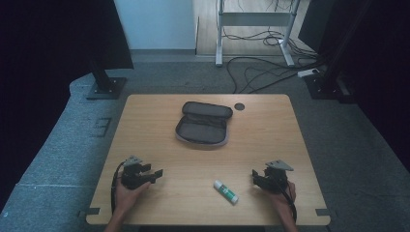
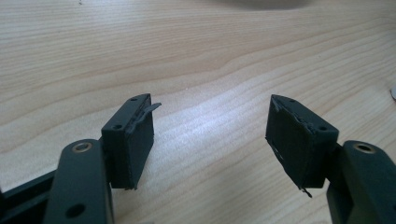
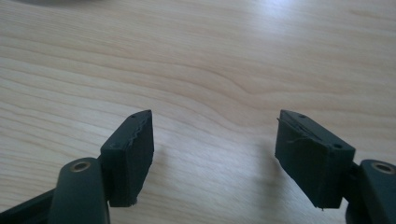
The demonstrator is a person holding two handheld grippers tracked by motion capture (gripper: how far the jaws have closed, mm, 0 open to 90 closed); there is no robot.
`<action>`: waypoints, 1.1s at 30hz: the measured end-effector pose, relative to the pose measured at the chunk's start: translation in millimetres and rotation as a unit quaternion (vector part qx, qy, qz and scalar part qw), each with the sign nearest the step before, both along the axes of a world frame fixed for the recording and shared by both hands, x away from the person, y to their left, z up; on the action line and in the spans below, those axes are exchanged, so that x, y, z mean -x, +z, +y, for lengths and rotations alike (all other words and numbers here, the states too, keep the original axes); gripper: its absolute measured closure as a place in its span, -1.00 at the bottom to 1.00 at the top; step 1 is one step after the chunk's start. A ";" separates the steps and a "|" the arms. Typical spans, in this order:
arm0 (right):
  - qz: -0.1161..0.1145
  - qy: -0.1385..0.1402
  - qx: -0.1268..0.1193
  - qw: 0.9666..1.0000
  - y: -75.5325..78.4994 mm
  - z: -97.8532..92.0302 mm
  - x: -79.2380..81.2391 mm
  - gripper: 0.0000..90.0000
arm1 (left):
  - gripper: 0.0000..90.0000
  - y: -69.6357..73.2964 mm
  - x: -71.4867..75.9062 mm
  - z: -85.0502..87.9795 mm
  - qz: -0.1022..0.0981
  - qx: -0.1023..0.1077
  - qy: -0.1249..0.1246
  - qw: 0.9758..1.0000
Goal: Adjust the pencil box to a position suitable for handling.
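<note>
Here the glue stick lies flat on the wooden table, near the front edge and between the two grippers, nearer the right one; its long axis runs from about ten o'clock to four o'clock, with the white cap end toward ten and the green-labelled body toward four, though the print on the label is too small to read. Both the left gripper and the right gripper rest low over the table with jaws wide apart and bare wood between them. At twelve o'clock from the stick an open grey pencil case lies well apart, its inside too dark to make out, and the person's forearms are cut off by the bottom edge.
</note>
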State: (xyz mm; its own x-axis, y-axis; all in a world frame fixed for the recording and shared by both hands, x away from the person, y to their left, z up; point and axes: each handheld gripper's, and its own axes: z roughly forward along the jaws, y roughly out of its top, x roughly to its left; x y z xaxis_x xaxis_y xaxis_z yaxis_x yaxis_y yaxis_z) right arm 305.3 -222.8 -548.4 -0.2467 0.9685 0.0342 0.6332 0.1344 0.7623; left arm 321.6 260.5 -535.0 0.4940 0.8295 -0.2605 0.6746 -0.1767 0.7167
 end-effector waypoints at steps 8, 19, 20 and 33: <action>-0.016 0.015 0.007 1.000 1.2 16.3 -1.9 -0.30 | -0.25 10.7 -15.1 -10.0 -0.004 0.013 0.004 1.000; -0.022 0.039 -0.006 0.999 9.3 24.9 -4.6 -0.28 | -0.18 28.3 -52.1 -34.8 -0.005 0.010 0.012 1.000; -0.023 0.038 -0.009 0.999 9.9 23.6 -4.1 -0.28 | -0.17 29.2 -54.6 -36.1 -0.006 0.011 0.012 1.000; -0.021 0.039 -0.025 0.999 9.4 15.3 2.2 -0.25 | -0.12 39.3 -86.5 -52.7 -0.013 -0.017 0.013 1.000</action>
State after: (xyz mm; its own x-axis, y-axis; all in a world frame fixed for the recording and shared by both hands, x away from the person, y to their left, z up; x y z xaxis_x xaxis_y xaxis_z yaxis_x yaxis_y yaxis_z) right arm 303.1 -207.5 -539.0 -0.3240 0.9434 0.0703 0.5898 0.1433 0.7948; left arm 408.0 207.8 -495.7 0.4785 0.8500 -0.2204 0.6611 -0.1836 0.7274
